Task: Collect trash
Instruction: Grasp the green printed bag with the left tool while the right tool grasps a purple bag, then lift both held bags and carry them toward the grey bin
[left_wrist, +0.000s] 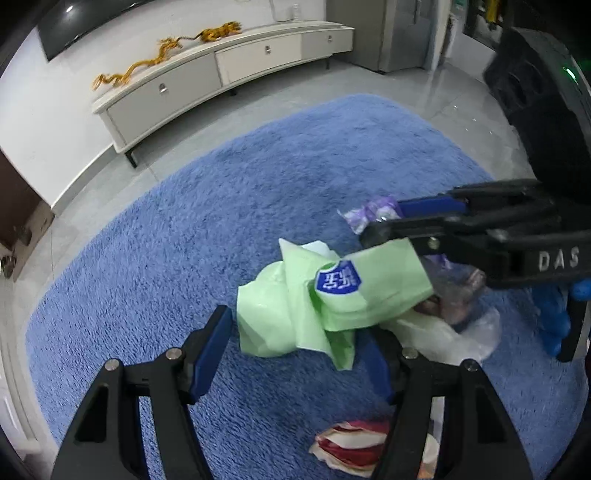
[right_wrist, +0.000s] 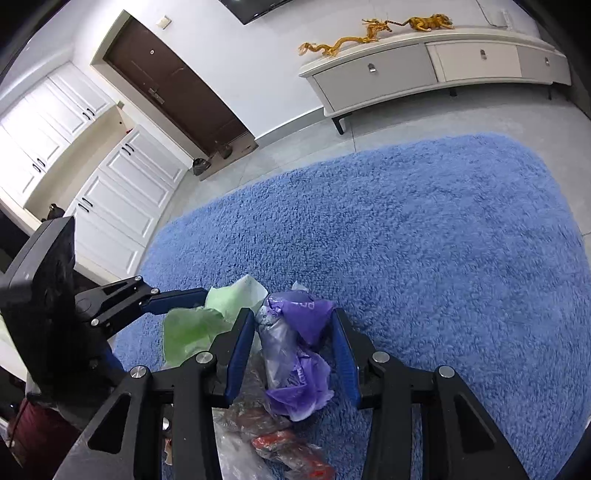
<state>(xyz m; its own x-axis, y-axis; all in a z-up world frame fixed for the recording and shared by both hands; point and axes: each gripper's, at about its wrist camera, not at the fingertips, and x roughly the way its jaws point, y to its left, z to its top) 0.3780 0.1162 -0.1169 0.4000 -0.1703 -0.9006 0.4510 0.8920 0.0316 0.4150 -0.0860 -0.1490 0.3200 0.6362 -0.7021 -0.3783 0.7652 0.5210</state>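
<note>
Blue shag carpet (left_wrist: 258, 192) is seen covering the floor beneath a heap of trash. A crumpled pale-green wrapper (left_wrist: 314, 306), marked with a blue-and-white label (left_wrist: 338, 278), is shown lying on the carpet between the spread fingers of the left gripper (left_wrist: 295, 354); the jaws are held wide apart and nothing is clamped. In the right wrist view, a purple plastic bag (right_wrist: 299, 343) is seen between the fingers of the right gripper (right_wrist: 293, 350), which are parted around it; whether the pads press on the bag cannot be told. Clear plastic film (right_wrist: 240, 450) and a red wrapper (right_wrist: 291, 454) are shown beneath that gripper, just beside the bag. A red-and-white wrapper (left_wrist: 351, 446) is seen on the carpet below the left gripper, partly hidden by a finger. A low white TV cabinet (right_wrist: 424, 70) with a golden dragon ornament (right_wrist: 347, 40) on top is shown against the far wall, well apart from the trash.
</note>
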